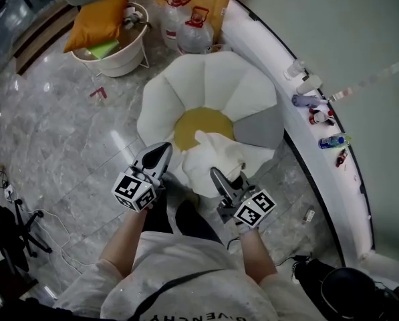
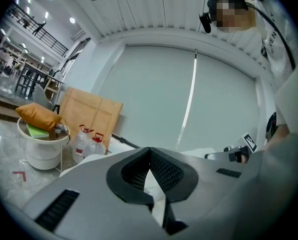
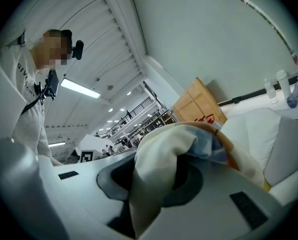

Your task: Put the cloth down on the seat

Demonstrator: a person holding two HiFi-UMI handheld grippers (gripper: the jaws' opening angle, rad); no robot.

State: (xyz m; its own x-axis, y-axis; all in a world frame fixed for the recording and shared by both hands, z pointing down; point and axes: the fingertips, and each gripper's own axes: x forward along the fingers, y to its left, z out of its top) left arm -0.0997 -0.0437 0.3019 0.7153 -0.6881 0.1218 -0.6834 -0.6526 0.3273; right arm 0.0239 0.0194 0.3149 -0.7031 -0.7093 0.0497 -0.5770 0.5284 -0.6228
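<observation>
On the right gripper (image 3: 153,184) the cloth (image 3: 158,159) hides the grip faces — labels on the bottles (image 1: 333,141) unreadably small.

The cloth (image 1: 216,158) hangs between the left tongs (image 1: 164,150) and right tongs (image 1: 216,174), over the near edge of the seat (image 1: 206,79). Beyond the left tongs stands a tub (image 1: 122,57); right of the right tongs runs a ledge (image 1: 316,169) carrying bottles (image 1: 308,100).

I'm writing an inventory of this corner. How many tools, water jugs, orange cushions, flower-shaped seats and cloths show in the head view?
tools: 2, the left tool and the right tool
water jugs: 2
orange cushion: 1
flower-shaped seat: 1
cloth: 1
Total: 7
</observation>
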